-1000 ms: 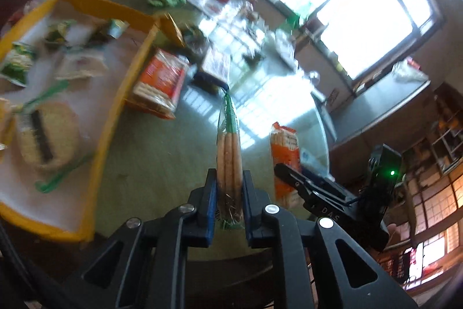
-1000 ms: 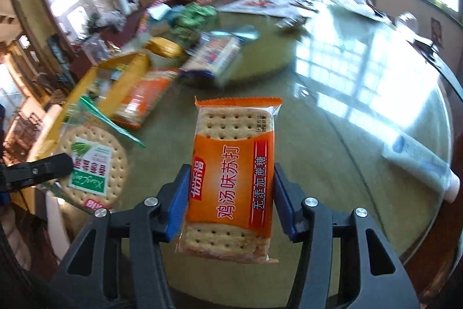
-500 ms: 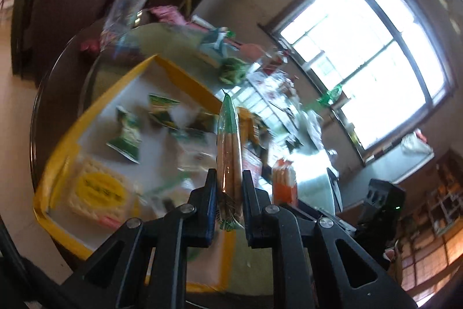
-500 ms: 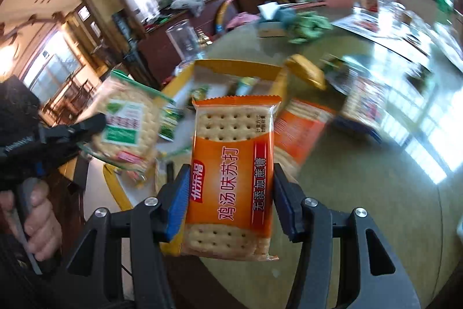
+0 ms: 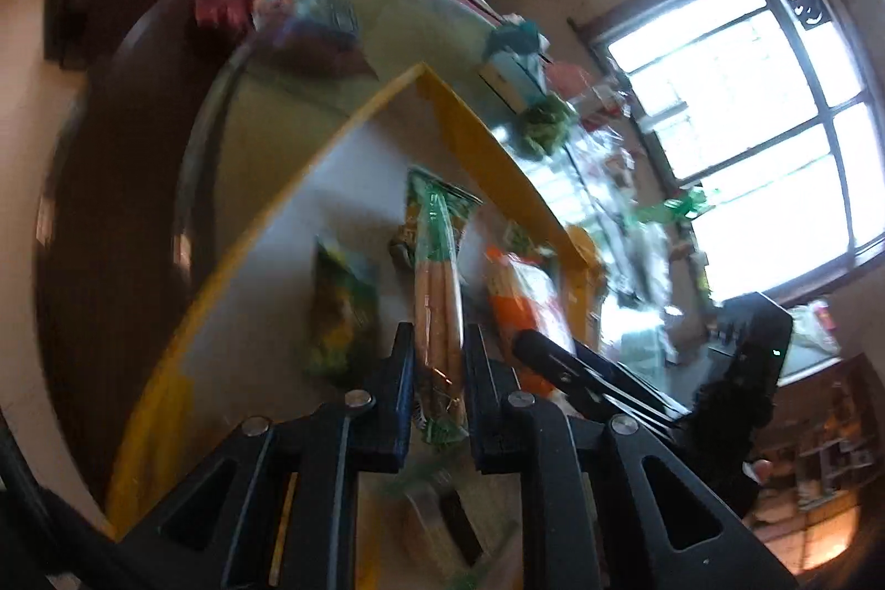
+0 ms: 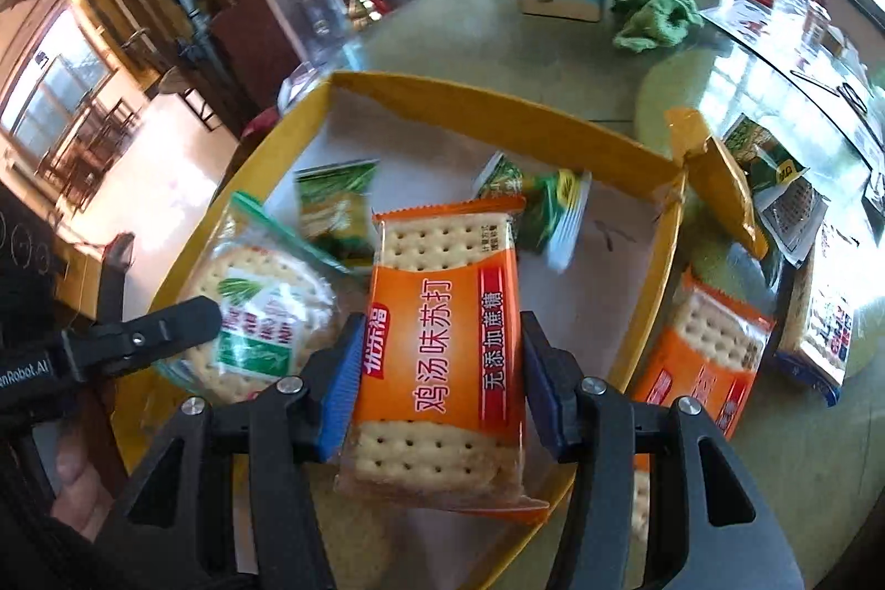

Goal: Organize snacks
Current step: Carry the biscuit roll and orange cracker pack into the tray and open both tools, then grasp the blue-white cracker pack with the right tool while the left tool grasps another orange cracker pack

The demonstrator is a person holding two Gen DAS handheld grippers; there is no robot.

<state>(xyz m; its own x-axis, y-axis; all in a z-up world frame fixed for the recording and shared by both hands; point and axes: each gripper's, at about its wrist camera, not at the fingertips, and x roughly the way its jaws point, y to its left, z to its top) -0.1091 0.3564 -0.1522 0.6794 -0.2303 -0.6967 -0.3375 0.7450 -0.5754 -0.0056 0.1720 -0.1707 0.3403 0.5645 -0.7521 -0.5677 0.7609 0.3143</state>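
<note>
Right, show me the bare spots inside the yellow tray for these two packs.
Bare white floor shows in the yellow tray's far corner, behind the small green packets, and along its right wall beside the orange cracker pack in the right gripper. The left side is crowded by the round biscuit pack in the left gripper.

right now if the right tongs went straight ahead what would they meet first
Probably the white floor of the yellow tray, near the small green packets; the right tongs carry the orange cracker pack over it. Depth is unclear.
</note>
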